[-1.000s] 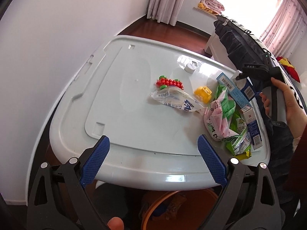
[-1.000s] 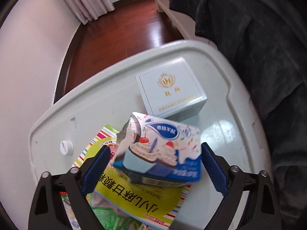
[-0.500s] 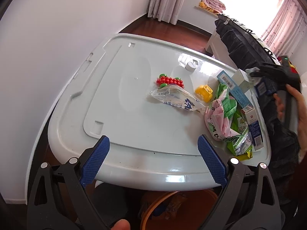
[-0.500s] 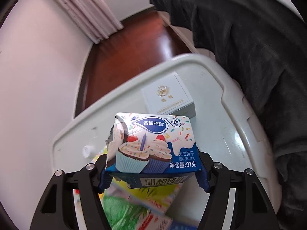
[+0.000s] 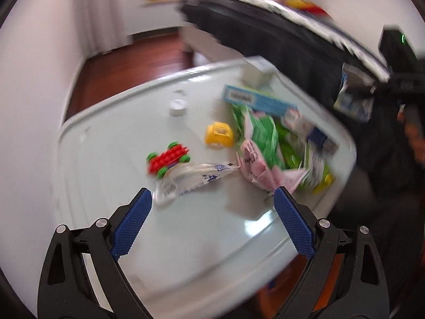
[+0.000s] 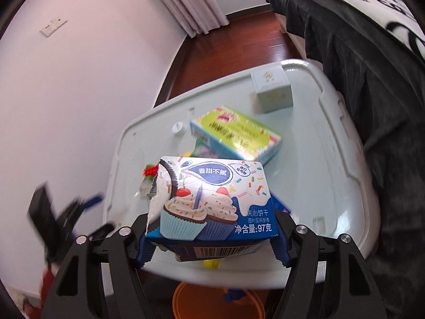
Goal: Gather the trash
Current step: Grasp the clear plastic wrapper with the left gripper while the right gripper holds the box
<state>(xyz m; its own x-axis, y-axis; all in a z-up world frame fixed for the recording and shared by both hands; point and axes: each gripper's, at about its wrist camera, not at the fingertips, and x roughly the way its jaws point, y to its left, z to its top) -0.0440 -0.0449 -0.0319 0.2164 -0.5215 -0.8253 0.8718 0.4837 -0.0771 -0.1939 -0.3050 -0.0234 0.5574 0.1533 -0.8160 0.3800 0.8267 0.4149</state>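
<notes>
My right gripper (image 6: 212,242) is shut on a torn blue cupcake biscuit box (image 6: 212,202), held above the near edge of the pale plastic lid (image 6: 318,159); it also shows far right in the left wrist view (image 5: 353,101). My left gripper (image 5: 212,212) is open and empty over the lid (image 5: 106,159), just short of a clear plastic wrapper (image 5: 191,178). A pile of green and pink wrappers (image 5: 265,143) and a long blue box (image 5: 255,98) lie beyond it. An orange bin (image 6: 217,303) sits under the lid's edge.
A red and green toy (image 5: 167,159), a yellow toy car (image 5: 219,134), a white cap (image 5: 177,106) and a pale square box (image 6: 271,87) are on the lid. A dark-covered bed (image 6: 372,66) lies to the right, a white wall to the left.
My right gripper has lifted the biscuit box higher and back toward the lid's near edge. My left gripper has swung fast to the right and forward toward the wrappers; its view is blurred.
</notes>
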